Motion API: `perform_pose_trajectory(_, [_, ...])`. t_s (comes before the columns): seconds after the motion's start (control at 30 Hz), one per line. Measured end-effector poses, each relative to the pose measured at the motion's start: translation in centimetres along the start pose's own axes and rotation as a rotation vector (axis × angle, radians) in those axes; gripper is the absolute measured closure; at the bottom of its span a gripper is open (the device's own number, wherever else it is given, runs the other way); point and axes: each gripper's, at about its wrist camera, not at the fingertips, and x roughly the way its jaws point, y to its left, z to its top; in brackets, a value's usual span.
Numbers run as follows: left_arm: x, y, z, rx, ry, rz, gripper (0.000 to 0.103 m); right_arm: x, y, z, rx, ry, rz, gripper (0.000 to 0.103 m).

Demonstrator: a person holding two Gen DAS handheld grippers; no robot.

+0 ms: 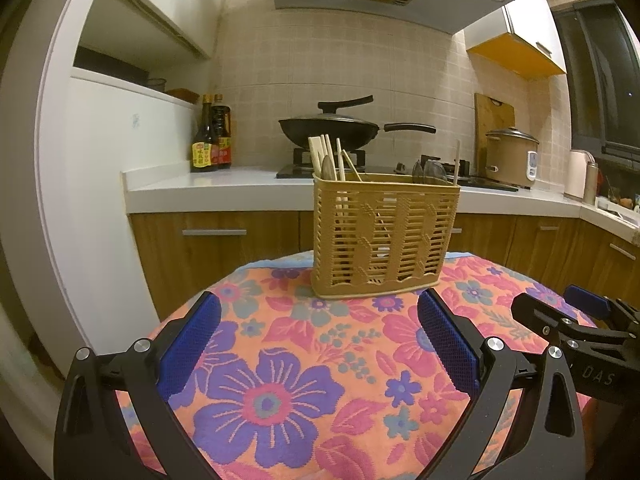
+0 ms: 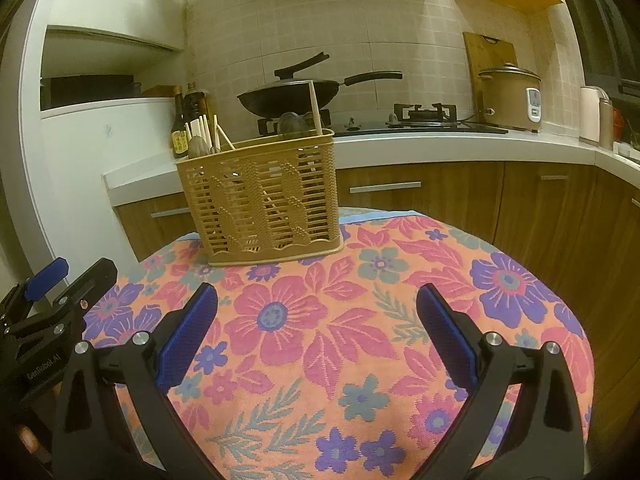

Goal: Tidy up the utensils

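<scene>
I am holding left gripper and right gripper with jaws apart, empty; utensils are standing in the basket at the table's far edge, looking finished.

Tan slotted basket stands upright on the floral cloth. Chopsticks and a spoon occupy its left end; one chopstick stands at right.

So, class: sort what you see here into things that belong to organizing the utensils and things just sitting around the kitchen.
Belongs to the job:
- utensil basket
- chopsticks
- spoons
- left gripper, open
- right gripper, open

Just lying about:
- wok
- sauce bottles
- rice cooker
- cutting board
</scene>
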Motion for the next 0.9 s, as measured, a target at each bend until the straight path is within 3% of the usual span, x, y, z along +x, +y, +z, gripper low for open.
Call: perform_pose_trajectory(0.9, [0.24,0.27,0.13,-0.006,0.006,-0.003,0.008,-0.03,-0.09,0.01,0.013,0.004,-0.006,0.008])
